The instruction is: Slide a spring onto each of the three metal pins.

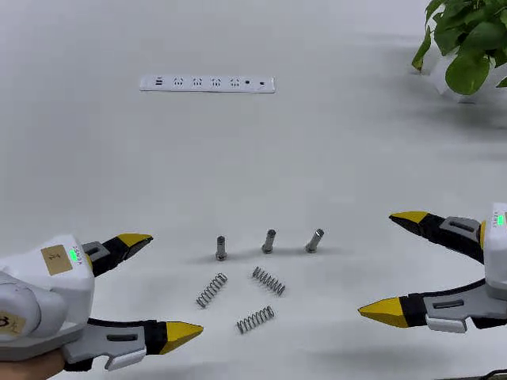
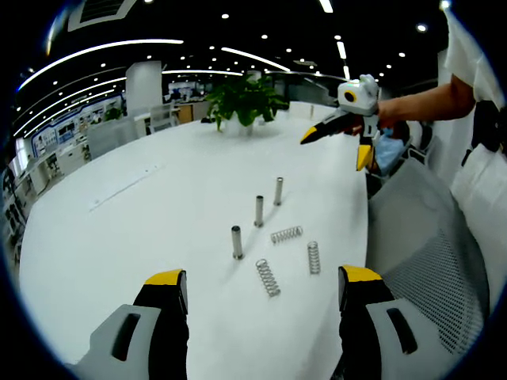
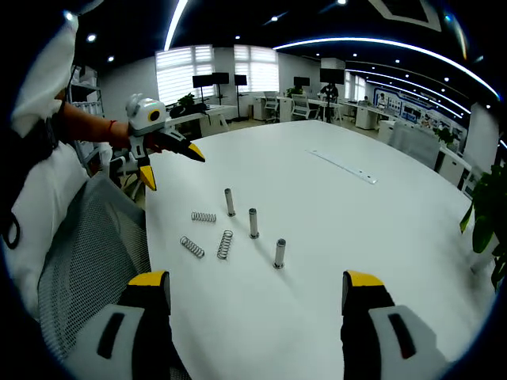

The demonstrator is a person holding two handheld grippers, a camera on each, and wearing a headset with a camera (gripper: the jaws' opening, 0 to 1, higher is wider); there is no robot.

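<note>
Three pins (image 1: 269,241) stood in a row on the white table (image 1: 317,158), three springs (image 1: 268,281) loose just nearer, flanked by left hand-held gripper (image 1: 170,283) and right hand-held gripper (image 1: 379,264), both with jaws apart, empty.

White table (image 1: 95,182), three upright pins (image 1: 269,241), three springs (image 1: 268,280), power strip (image 1: 207,83)

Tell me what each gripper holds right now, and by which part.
Nothing is held. The left gripper and the right gripper are both open above the table. The three springs lie loose beside the pins.
</note>
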